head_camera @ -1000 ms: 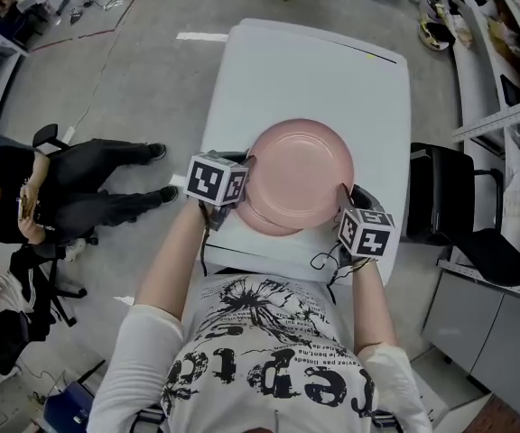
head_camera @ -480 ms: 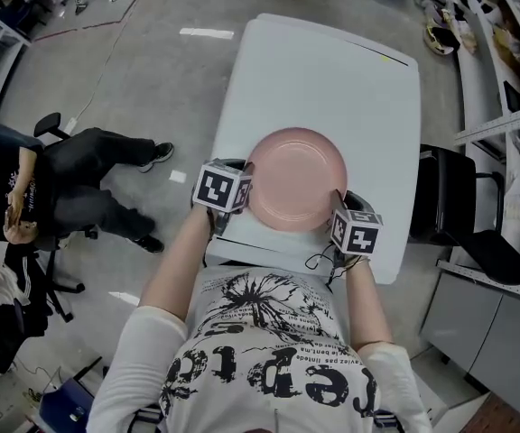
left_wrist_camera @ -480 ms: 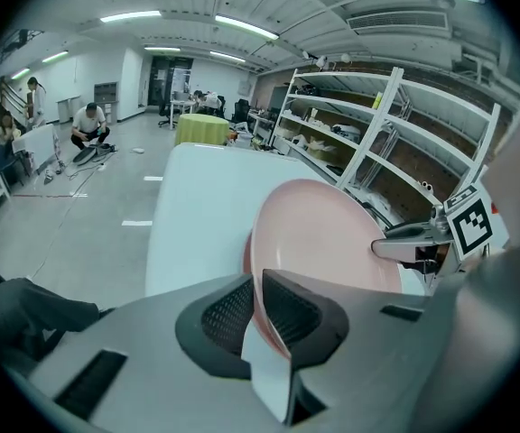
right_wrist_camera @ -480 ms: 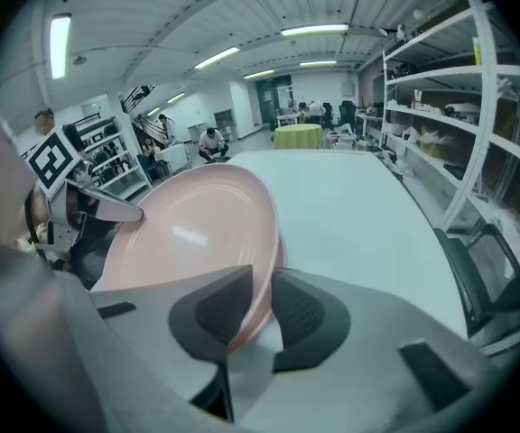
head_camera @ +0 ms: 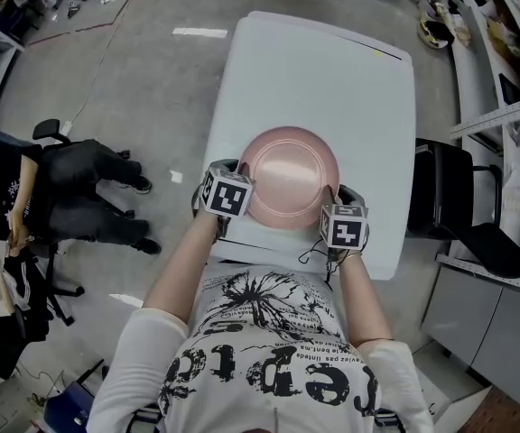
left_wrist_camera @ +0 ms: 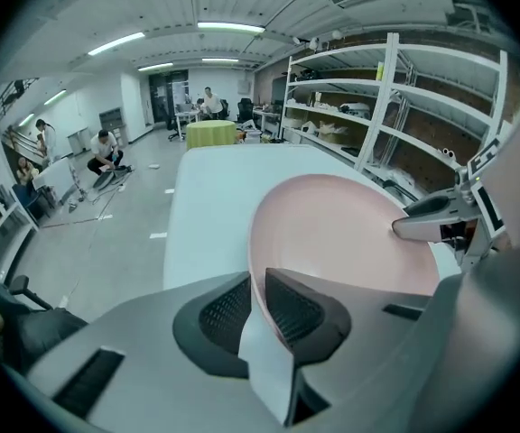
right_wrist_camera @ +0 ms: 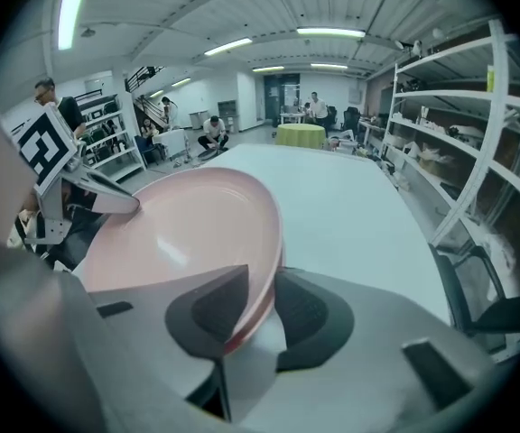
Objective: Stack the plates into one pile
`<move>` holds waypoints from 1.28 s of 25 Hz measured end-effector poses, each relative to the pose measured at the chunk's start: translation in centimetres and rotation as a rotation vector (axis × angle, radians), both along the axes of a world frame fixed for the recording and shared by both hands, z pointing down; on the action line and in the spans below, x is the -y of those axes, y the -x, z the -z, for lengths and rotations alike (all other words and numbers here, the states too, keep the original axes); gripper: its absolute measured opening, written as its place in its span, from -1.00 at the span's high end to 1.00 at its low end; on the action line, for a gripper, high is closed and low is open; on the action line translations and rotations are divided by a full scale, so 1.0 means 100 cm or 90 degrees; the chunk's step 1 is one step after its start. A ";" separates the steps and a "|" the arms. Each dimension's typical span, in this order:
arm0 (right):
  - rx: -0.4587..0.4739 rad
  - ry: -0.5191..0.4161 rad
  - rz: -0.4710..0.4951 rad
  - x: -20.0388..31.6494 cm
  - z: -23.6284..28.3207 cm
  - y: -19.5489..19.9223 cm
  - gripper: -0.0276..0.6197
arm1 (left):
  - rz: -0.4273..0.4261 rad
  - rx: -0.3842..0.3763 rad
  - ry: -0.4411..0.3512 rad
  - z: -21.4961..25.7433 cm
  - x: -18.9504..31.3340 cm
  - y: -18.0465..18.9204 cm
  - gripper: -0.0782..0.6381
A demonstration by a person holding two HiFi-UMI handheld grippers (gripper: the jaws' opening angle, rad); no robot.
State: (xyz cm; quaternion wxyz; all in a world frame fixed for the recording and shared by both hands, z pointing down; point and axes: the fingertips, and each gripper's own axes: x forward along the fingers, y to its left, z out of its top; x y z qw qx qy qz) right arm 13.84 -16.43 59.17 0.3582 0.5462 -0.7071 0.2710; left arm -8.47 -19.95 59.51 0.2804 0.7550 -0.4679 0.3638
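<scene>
Your left gripper (left_wrist_camera: pixel 258 307) and right gripper (right_wrist_camera: pixel 255 309) have both just been spreading their jaws, which now stand loosely around opposite rims of the pink plate (head_camera: pixel 292 177) at the near end of the white table (head_camera: pixel 332 70).

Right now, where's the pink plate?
In the head view, the pink plate is centred at the near end of the white table, just ahead of the person's torso.
</scene>
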 end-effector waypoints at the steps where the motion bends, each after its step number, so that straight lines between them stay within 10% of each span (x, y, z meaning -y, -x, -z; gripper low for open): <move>1: -0.005 -0.003 0.003 0.001 0.000 -0.001 0.61 | 0.002 0.006 -0.003 -0.001 0.000 0.000 0.61; 24: -0.016 -0.022 -0.010 0.013 -0.010 -0.004 0.46 | 0.024 -0.028 -0.006 -0.020 -0.002 0.006 0.29; 32: 0.024 -0.135 -0.016 0.029 0.053 -0.013 0.89 | 0.045 -0.086 -0.108 0.036 0.003 -0.001 0.64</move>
